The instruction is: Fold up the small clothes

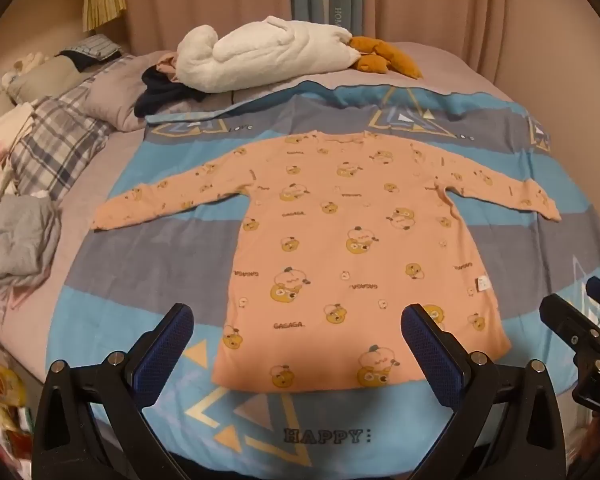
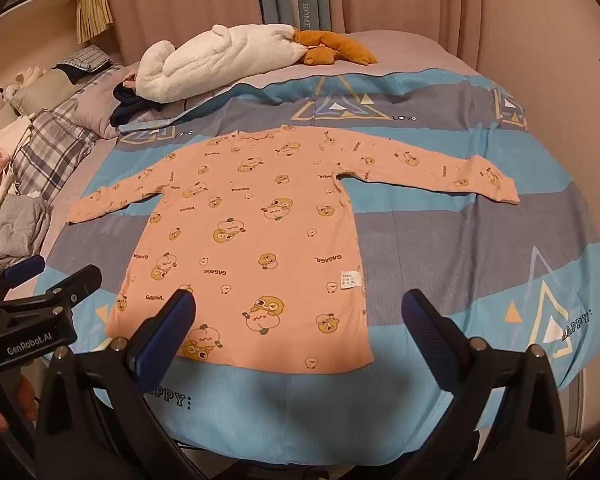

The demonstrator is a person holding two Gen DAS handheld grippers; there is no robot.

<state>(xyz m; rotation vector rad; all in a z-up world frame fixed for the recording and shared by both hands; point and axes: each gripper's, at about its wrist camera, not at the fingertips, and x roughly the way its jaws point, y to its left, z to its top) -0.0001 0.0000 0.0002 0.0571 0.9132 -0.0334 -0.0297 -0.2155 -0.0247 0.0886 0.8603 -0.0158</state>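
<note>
I see the peach long-sleeved child's top printed with cartoon bears (image 1: 340,248) lying flat in the middle of the frame, both sleeves stretched sideways, hem nearest me, a small white label (image 2: 348,280) near its right side seam. It rests on a blue-and-grey striped quilt with triangle motifs (image 1: 140,272). My left gripper (image 1: 298,354) hangs above the hem with its blue-padded fingers spread wide, holding nothing. My right gripper (image 2: 300,332) hovers over the lower right part of the top, likewise spread and empty. In the upper frame lies a white plush goose with orange feet (image 2: 228,60); crumpled plaid bedding (image 1: 56,140) sits at the left.
</note>
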